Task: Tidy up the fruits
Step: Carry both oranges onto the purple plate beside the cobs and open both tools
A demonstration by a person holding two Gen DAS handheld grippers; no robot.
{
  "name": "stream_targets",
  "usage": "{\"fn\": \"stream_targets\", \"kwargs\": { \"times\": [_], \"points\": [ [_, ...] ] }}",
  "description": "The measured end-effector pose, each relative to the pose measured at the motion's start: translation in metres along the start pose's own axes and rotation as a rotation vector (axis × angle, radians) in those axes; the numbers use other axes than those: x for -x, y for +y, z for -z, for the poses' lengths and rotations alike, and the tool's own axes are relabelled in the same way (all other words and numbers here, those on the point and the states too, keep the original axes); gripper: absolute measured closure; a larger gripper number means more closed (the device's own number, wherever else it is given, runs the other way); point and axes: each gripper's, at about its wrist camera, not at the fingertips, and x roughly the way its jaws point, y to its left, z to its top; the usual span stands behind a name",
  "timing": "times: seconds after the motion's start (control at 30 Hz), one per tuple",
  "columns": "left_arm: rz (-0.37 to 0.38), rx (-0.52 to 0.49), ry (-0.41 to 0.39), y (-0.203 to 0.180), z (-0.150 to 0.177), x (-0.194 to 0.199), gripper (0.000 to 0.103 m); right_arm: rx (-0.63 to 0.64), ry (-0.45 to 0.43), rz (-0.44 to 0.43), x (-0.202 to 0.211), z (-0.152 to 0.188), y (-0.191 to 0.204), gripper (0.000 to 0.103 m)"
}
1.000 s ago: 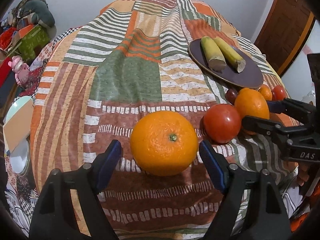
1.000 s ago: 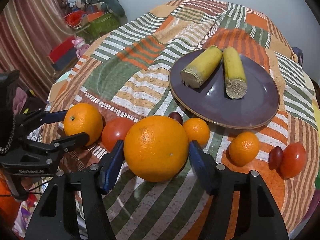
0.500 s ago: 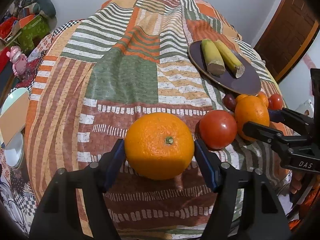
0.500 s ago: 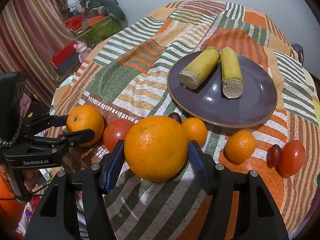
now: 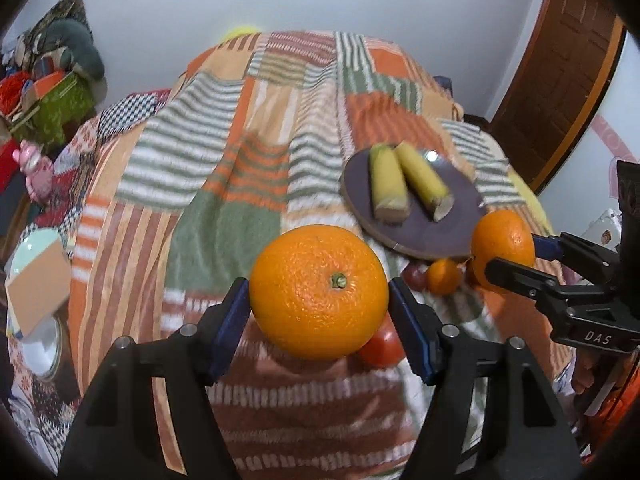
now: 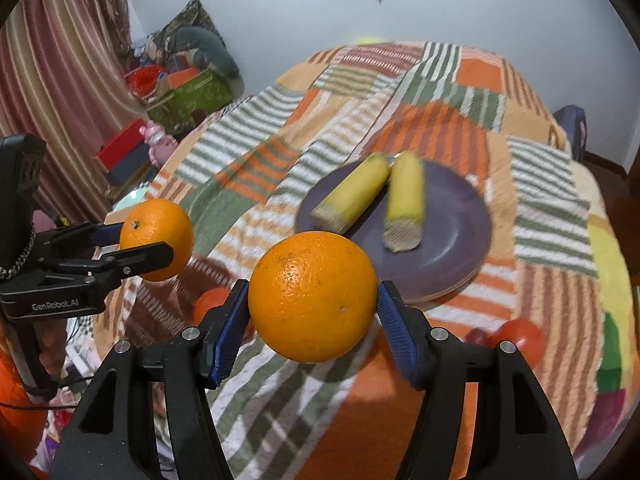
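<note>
My left gripper (image 5: 318, 316) is shut on a large orange (image 5: 319, 292) and holds it above the table. It also shows in the right wrist view (image 6: 138, 246) with its orange (image 6: 157, 238). My right gripper (image 6: 310, 322) is shut on a second large orange (image 6: 312, 295), also lifted; it shows in the left wrist view (image 5: 520, 258) with its orange (image 5: 502, 244). A dark purple plate (image 6: 452, 240) holds two cut banana pieces (image 6: 356, 196). A small orange (image 5: 442, 277), a grape (image 5: 414, 276) and tomatoes (image 5: 380, 346) (image 6: 520, 340) lie on the cloth.
The table is covered by a striped patchwork cloth (image 5: 224, 184). Boxes, a pink toy (image 5: 34, 170) and clutter stand on the floor at the left. A wooden door (image 5: 560, 68) is at the right. A curtain (image 6: 52, 92) hangs at the left.
Both grippers have lifted their oranges off the cloth and risen; the left one had closed on its orange just before. The views now look further across the table.
</note>
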Motion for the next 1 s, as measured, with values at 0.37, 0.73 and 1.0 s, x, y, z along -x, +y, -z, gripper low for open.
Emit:
{"fn": "stream_targets", "kwargs": {
  "times": [0.37,0.73,1.0],
  "points": [
    [0.065,-0.059,-0.019,-0.042,-0.039,-0.015,0.034,-0.039,-0.069,0.068,0.020,-0.020,-0.042,0.043],
    [0.092,-0.099,0.017,-0.075,-0.061,-0.043,0.034,-0.050,-0.114,0.089,0.026,-0.034,-0.073,0.043],
    [0.108,-0.105,0.054,-0.092,-0.068,-0.067,0.034,-0.052,-0.107,0.091,0.014,-0.042,-0.090,0.043]
  ]
}}
